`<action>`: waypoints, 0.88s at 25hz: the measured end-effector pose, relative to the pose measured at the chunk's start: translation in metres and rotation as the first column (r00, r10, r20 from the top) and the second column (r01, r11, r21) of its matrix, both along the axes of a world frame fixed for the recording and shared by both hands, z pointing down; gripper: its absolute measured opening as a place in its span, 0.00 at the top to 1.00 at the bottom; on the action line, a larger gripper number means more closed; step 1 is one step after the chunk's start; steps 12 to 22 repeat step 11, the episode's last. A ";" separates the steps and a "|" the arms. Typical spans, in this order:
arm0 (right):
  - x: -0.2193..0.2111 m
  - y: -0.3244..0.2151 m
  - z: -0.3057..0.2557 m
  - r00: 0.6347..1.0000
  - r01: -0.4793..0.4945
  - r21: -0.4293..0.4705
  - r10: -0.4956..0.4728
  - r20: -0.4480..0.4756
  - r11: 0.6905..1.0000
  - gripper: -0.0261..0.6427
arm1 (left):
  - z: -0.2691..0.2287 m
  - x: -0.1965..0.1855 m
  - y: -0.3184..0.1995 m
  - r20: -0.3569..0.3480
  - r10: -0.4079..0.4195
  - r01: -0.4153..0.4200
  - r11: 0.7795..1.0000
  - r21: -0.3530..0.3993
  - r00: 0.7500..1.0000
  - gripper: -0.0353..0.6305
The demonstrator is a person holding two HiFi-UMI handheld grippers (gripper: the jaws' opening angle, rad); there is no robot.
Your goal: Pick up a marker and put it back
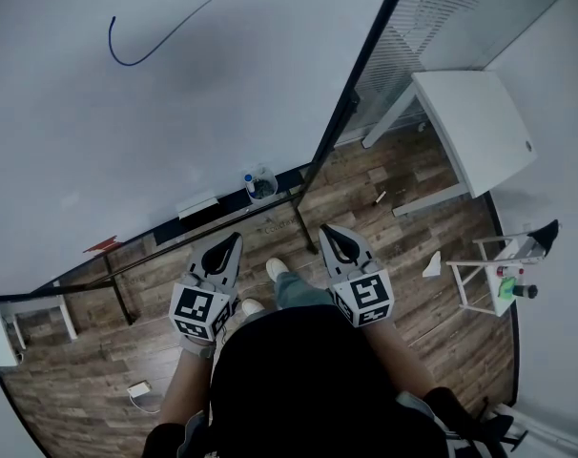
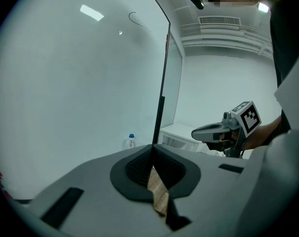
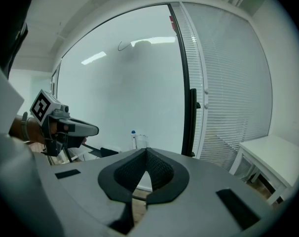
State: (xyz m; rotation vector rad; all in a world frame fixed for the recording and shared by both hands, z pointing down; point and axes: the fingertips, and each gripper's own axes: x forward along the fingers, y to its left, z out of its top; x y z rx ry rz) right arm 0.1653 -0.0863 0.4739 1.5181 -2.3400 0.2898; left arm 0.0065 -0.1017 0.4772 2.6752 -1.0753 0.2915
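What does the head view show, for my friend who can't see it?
From above, a person holds a left tool and a right tool, both shut and empty, toward a whiteboard with a curved blue line. A clear cup holding something blue-capped sits at the board's bottom edge.

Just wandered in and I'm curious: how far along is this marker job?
Nothing is in hand: left gripper and right gripper are both shut and empty. The blue-capped marker stands in its cup by the whiteboard. Whether the job is unstarted or finished, I cannot tell.

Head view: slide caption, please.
Left gripper and right gripper, both shut and empty, point toward a whiteboard bearing a blue curve.
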 end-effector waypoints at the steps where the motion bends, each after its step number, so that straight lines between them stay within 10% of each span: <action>1: 0.000 0.000 0.000 1.000 0.001 0.000 -0.001 0.001 1.000 0.92 | 0.000 -0.001 0.000 0.000 -0.003 0.003 1.000 -0.002 1.000 0.92; 22: -0.005 -0.006 0.002 1.000 0.005 -0.001 -0.005 0.002 1.000 0.92 | 0.002 -0.008 -0.001 0.009 -0.024 0.024 1.000 -0.012 1.000 0.92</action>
